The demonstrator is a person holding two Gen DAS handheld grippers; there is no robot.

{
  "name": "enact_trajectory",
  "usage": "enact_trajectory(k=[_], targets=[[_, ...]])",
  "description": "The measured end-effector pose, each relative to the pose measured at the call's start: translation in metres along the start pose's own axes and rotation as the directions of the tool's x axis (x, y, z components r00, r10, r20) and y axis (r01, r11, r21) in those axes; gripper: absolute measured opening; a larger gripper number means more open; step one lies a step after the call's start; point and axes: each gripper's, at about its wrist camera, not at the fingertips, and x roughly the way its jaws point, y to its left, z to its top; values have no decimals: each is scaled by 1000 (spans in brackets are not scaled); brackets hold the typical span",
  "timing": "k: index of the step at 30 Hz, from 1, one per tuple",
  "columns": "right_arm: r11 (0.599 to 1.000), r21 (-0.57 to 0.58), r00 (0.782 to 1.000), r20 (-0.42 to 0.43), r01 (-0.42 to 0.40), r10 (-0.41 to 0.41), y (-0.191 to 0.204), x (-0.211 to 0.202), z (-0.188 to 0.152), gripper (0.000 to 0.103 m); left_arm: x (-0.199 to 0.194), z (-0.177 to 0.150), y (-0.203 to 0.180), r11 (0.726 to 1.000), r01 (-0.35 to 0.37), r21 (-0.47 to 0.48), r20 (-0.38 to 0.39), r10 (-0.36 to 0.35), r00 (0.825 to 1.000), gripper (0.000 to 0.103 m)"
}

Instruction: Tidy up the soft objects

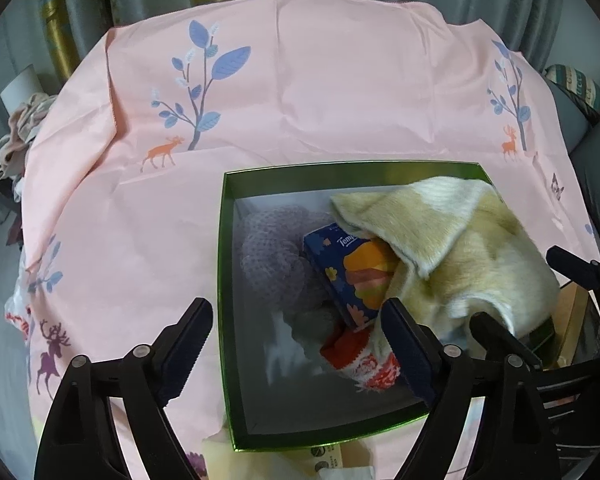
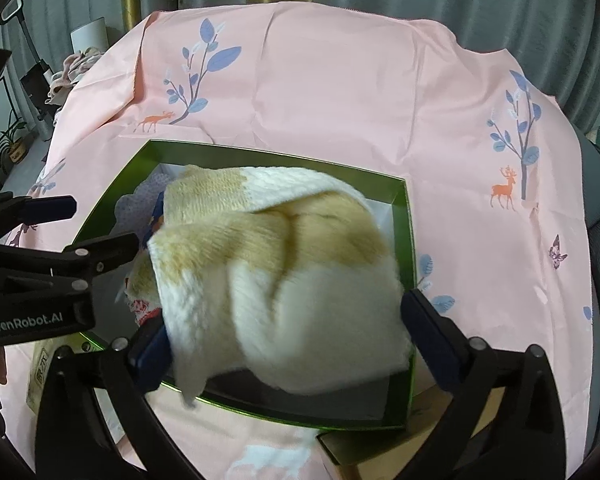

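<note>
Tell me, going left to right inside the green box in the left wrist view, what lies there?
Purple knit → blue tissue pack → cream towel, all in the green box.

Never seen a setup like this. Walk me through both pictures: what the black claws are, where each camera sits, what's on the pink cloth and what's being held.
There is no robot here. A person holds a two-finger gripper in each hand, and each carries a wide-angle camera looking along its fingers. One picture comes from the left gripper, the other from the right gripper.

A pink cloth printed with trees and deer covers the surface. On it sits a green box holding a lilac knitted item, a blue tissue pack, a red-and-white sock and a cream-and-tan towel.

Both grippers are open. The towel lies between the right gripper's fingers, apparently unclamped. Nothing is held.
</note>
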Motion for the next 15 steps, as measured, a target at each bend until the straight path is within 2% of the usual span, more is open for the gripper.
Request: enact_trajectory(k=[6,10,15], targets=[[1000,12,1000,15,13,-13,-4,-12,-2,102,-8,-1,4,1000,1,-10,6,-1,1000,89],[1000,15,999,23,21,-22,-5,-19,-2,102,-16,-4,1,1000,-14,8,11,14,1000,95],[999,28,999,28,23,-24,-8,-26,-6,102,-27,-7,-1,1000,-22,10,13,22,1000,95]])
